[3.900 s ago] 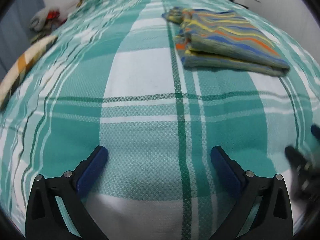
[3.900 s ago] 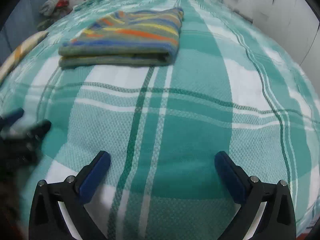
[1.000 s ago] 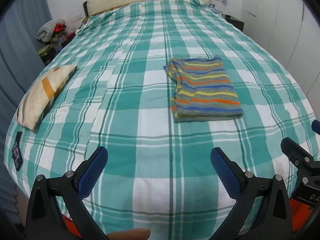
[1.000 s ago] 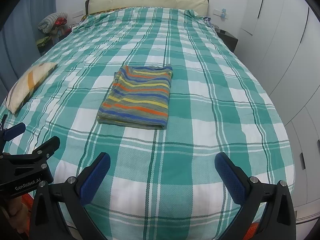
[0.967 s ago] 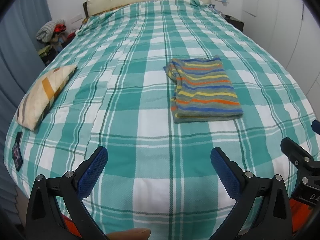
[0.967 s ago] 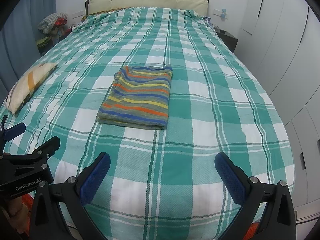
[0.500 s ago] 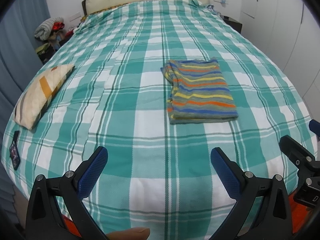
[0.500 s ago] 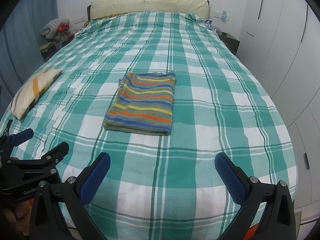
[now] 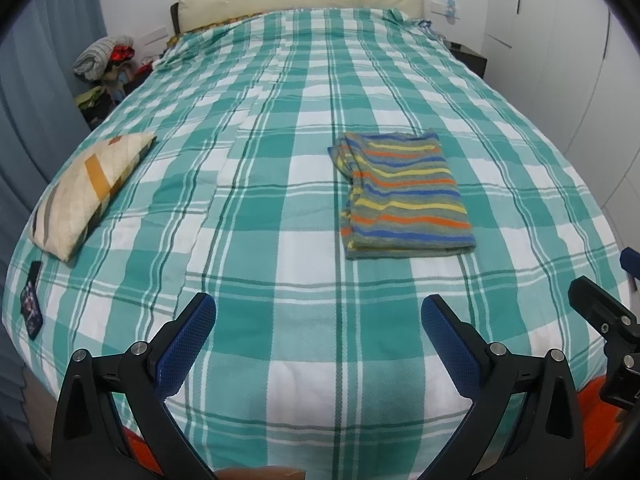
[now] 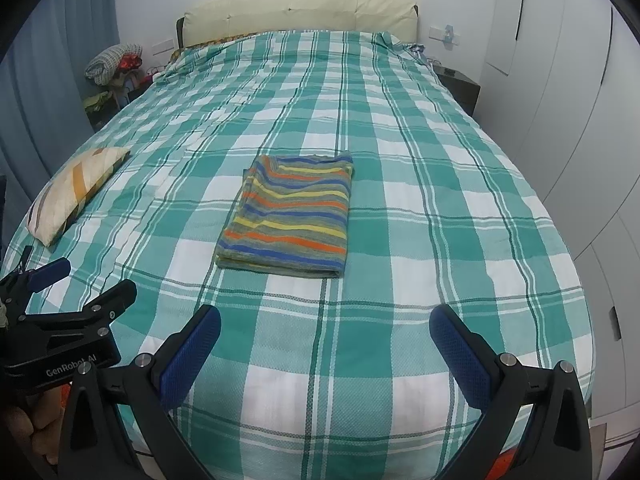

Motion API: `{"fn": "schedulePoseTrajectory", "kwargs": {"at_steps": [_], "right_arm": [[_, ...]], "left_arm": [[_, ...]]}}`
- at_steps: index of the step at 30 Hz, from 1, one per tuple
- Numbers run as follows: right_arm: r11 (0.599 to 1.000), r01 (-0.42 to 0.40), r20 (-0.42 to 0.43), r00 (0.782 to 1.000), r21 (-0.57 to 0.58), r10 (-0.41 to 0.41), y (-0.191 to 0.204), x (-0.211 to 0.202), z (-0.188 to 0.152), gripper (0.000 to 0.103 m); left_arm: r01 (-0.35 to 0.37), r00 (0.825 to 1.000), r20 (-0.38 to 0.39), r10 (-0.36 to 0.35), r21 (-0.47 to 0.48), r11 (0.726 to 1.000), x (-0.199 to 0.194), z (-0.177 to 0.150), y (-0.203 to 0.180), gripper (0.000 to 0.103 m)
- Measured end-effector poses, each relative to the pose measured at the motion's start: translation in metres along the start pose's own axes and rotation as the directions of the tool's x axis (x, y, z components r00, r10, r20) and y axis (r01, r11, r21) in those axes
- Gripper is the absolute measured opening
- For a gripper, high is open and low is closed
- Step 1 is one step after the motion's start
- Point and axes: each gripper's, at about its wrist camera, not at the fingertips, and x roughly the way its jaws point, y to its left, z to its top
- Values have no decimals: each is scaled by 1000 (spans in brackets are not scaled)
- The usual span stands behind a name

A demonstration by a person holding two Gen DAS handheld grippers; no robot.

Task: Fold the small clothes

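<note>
A striped garment (image 9: 404,196) (image 10: 290,214), folded into a neat rectangle, lies flat on the green-and-white checked bedspread (image 9: 280,208) (image 10: 420,208) near the middle of the bed. My left gripper (image 9: 318,322) hangs open over the foot of the bed, well short of the garment, with nothing between its blue pads. My right gripper (image 10: 325,332) is open too and holds nothing, equally far back. Each view catches the other gripper at its edge: the right gripper (image 9: 600,312) and the left gripper (image 10: 68,296).
A beige patterned pillow (image 9: 86,194) (image 10: 74,190) rests at the bed's left edge, with a small dark item (image 9: 31,304) near the corner. White wardrobe doors (image 10: 560,100) line the right side. A nightstand (image 10: 460,84) and a heap of clothes (image 10: 114,66) flank the cream headboard (image 10: 300,10).
Both grippers have pulled back and up from the bed, so the whole bed now shows. The folded garment lies unmoved. Both grippers stayed open.
</note>
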Motion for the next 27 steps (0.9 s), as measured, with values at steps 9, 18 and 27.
{"fn": "schedulePoseTrajectory", "kwargs": {"at_steps": [9,18,27], "right_arm": [[1000,-5,-1,1000,7,5,-3,-2,0,103],[1000,-3,-9,1000,17,3,-7,-1,-1,103],[1000,-1,-7,1000,14,1,-9,0,-3,103]], "left_arm": [[4,1000,-11,-4,-6,1000,-1,2,5,102],[12,1000,-5,-12,-2,1000,-8,6,9,102],[-6,999,45,5,15,1000,-15,5,8,102]]}}
